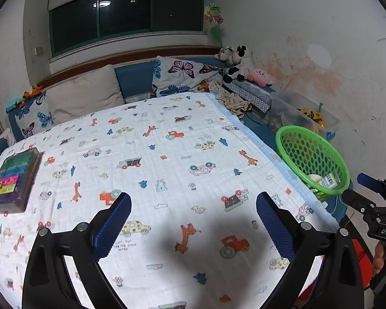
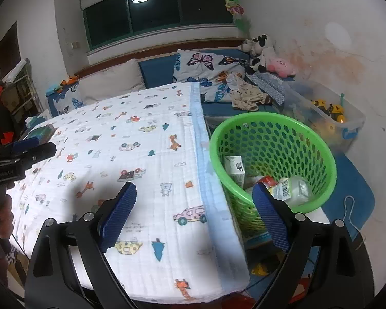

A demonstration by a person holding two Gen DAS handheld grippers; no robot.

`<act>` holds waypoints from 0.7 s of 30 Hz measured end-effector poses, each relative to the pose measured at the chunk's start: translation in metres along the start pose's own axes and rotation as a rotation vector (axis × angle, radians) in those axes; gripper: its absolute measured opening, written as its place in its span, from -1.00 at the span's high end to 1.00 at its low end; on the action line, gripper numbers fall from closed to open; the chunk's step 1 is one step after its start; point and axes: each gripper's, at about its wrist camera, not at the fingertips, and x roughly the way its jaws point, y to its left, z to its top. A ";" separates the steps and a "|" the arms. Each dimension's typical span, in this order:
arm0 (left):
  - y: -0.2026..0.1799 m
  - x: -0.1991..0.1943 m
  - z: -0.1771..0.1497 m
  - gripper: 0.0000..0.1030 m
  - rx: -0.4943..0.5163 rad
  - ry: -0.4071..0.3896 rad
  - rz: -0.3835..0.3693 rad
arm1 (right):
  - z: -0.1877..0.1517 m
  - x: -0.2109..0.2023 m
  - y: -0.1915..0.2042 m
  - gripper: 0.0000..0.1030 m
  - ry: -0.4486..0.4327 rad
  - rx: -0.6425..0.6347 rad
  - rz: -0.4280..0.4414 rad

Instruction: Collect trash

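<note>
Left gripper (image 1: 193,228): jaws wide apart, nothing between, only blanket (image 1: 167,154) on surface below. Right gripper (image 2: 194,217): jaws likewise spread and empty, straddling blanket edge. Green basket (image 2: 319,139) just beyond right jaw, beside surface, likely set there for short drops. Inside basket: carton (image 2: 234,166) and bottle (image 2: 293,188), trash already collected. Coloured box (image 1: 12,177) far left of left jaws, untouched, possibly not trash.
</note>
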 end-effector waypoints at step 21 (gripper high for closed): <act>0.012 -0.013 -0.024 -0.86 -0.039 -0.008 0.069 | -0.004 0.002 0.023 -0.89 0.010 -0.007 0.047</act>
